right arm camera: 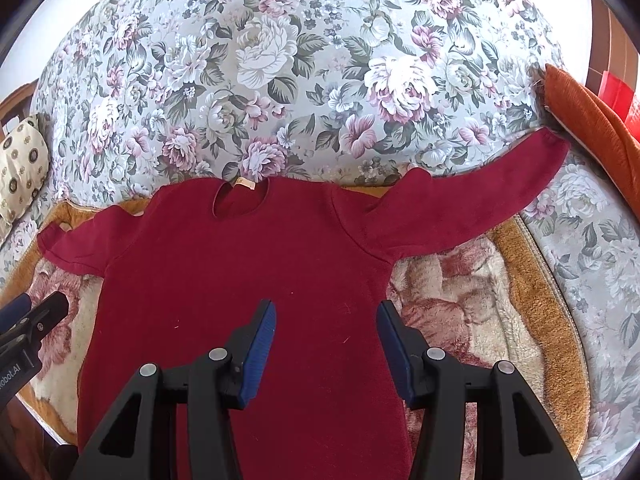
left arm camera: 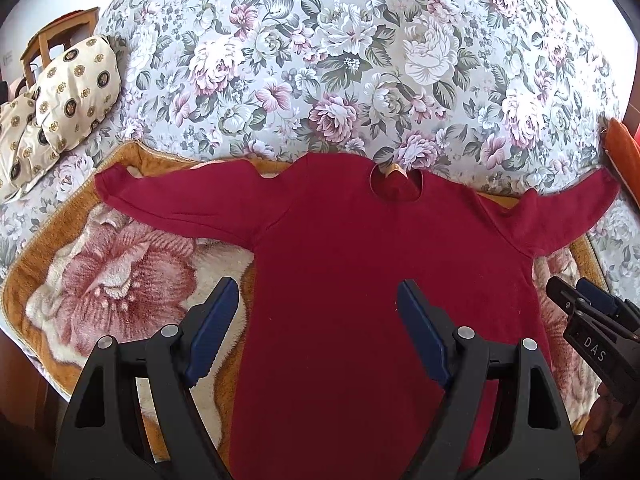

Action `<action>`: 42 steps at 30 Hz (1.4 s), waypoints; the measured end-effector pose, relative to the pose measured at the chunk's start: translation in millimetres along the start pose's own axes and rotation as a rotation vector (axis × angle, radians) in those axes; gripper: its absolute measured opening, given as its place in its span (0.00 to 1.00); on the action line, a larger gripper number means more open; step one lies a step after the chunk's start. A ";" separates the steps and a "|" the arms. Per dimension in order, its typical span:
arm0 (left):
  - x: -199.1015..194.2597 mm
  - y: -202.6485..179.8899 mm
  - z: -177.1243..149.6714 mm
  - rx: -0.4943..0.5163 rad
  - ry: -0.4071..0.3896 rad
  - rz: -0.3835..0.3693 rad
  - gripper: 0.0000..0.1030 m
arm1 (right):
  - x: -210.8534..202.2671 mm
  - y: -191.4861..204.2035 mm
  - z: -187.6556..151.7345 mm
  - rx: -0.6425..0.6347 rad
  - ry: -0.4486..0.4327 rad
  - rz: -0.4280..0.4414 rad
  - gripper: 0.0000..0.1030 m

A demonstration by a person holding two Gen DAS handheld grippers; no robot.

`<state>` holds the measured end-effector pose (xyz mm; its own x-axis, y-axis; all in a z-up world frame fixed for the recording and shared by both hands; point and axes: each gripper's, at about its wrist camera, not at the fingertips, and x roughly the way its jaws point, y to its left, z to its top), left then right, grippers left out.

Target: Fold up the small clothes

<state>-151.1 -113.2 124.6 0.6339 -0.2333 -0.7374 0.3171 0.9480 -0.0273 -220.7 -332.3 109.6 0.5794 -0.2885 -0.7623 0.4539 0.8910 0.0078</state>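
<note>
**A:** What fills the view, biggest first?

**B:** A bed in a smooth floral bedspread (left arm camera: 340, 60) fills the upper frame. On it, across the lower frame, lies a plush fleece blanket (left arm camera: 112, 280) with a gold border. Centred on the blanket is a small dark red long-sleeved top (left arm camera: 340, 248), soft knit, spread flat with its sleeves out to either side and its round neckline at the far edge.

**B:** At the bottom, the left gripper (left arm camera: 316, 320) and right gripper (right arm camera: 326, 338) hover over the body of the top, blue ribbed pads wide apart, holding nothing.

**A:** Which step?

**B:** Seemingly the start; nothing is folded. Next would likely be pinching a sleeve or side edge, thin fabric only, without the fleece.
</note>
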 end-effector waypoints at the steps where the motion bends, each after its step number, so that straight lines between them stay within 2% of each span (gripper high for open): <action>1: 0.9 0.1 0.3 -0.002 0.000 -0.001 0.79 | 0.5 1.3 0.4 -0.001 0.000 0.000 0.49; 42: 78.0 13.6 23.0 -0.043 0.077 0.010 0.79 | 80.9 60.7 24.5 -0.050 0.069 0.017 0.49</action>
<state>-81.2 -123.5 82.2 0.5804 -0.2076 -0.7874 0.2794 0.9590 -0.0469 -129.6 -310.1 64.2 0.5379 -0.2496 -0.8052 0.4089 0.9125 -0.0097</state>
